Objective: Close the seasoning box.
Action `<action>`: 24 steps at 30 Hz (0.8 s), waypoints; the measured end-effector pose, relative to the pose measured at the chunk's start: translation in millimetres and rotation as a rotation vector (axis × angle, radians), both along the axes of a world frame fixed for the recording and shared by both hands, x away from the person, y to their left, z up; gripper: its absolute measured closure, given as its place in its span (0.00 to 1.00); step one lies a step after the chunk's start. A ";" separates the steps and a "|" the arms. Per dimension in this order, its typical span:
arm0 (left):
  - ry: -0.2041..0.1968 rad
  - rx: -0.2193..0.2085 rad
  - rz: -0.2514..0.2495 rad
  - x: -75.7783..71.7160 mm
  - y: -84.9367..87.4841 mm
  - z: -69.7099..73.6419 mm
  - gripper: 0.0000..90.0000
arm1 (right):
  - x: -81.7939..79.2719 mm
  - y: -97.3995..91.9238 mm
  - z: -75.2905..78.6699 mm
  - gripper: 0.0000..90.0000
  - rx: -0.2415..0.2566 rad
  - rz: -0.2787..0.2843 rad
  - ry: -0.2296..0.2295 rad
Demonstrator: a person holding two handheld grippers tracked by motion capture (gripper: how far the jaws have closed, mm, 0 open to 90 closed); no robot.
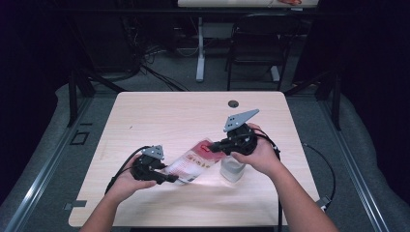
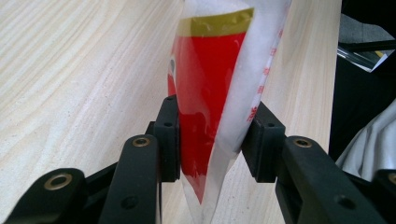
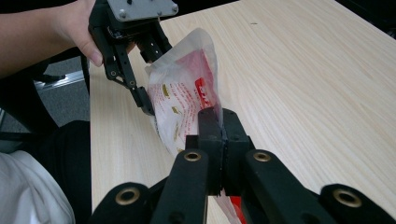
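The red-and-white plastic pouch (image 1: 193,162) hangs between both claws above the bench's (image 1: 159,111) near middle: the left claw (image 1: 170,178) is clamped on one end, the right claw (image 1: 212,147) pinched tight on the other. A white container (image 1: 233,169) stands just beside, under the right hand.

The counter (image 1: 159,111) lies bare across its far half and along its left edge, leaving wide room to pass there. Nearer the person, the red-and-white bag (image 1: 193,163) stretches between the left tool (image 1: 167,177) and the right tool (image 1: 215,146), barring the way across the middle. A white container (image 1: 232,169) stands on the counter just under the right hand, blocking the near right. A small dark hole (image 1: 233,103) sits by the far edge.
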State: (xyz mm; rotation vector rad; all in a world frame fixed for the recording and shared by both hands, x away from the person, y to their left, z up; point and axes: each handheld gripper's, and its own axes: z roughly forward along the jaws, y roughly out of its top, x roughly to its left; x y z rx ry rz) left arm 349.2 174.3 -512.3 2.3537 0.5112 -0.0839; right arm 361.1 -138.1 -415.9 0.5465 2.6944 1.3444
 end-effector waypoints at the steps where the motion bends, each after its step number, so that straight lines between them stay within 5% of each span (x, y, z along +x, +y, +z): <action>1: 0.001 0.000 0.002 0.2 0.9 0.1 0.70 | 0.4 0.6 -0.1 1.00 -0.003 0.000 0.000; 24: 0.011 0.001 0.029 4.3 9.9 -1.7 0.71 | 6.0 4.7 -12.4 0.99 -0.028 -0.023 -0.001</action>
